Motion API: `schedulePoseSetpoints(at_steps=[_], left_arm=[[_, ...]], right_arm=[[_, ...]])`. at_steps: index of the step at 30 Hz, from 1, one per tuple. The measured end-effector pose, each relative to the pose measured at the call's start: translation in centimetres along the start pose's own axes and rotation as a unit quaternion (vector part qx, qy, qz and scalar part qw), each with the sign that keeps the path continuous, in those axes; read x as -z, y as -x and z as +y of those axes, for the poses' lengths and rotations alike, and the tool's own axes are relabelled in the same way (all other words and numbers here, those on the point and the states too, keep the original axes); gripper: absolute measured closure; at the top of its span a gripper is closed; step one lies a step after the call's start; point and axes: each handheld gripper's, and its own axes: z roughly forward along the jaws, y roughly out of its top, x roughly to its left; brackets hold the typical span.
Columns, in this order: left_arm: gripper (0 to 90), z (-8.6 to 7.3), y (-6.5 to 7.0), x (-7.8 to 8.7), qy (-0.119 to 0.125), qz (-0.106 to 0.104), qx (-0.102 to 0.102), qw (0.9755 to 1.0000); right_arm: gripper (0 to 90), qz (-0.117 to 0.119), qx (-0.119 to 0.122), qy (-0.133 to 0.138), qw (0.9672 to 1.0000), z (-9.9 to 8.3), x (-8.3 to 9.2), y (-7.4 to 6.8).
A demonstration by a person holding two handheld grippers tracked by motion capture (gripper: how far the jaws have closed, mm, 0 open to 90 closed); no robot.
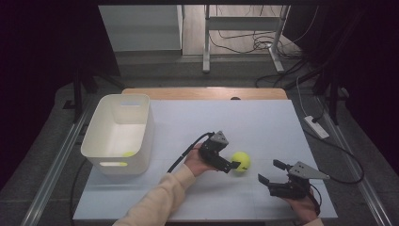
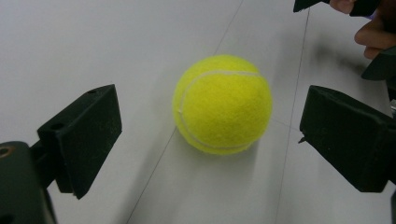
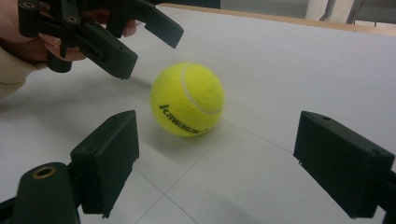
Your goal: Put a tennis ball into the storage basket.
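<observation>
A yellow tennis ball (image 1: pixel 241 161) is seen on the white table (image 1: pixel 263 127), just ahead of the left gripper (image 1: pixel 234 165), whose jaws are spread wide with the ball close to their tips and not gripped. In the left gripper view the ball (image 2: pixel 222 103) is shown lying beyond and between the two released jaws, apart from both. The right gripper (image 1: pixel 270 172) is held further off, to the ball's other side, its jaws likewise parted and empty. In the right gripper view the ball's (image 3: pixel 187 99) black "Kawasaki" lettering is revealed, a detail hidden in the other views, and the left gripper (image 3: pixel 154 44) is seen beyond it. From the high view alone a white bin (image 1: pixel 119 133) is made out, well behind the left gripper, with a second yellow ball (image 1: pixel 128 154) inside.
</observation>
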Motion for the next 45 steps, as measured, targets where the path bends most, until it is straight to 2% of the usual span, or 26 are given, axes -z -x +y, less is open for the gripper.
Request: schedulePoseSetpoints(at_steps=[32,45], left_arm=[[6.8,0.2,0.5,-2.7,-0.017,-0.02,-0.002,0.9997],[8.6,0.4,0.6,-3.9,-0.027,-0.014,0.003,0.9995]], right_arm=[[14.0,-0.001,0.0,0.001,1.0,0.0,0.1,0.1],[14.0,0.0,0.0,-0.001,1.0,0.0,0.0,0.0]])
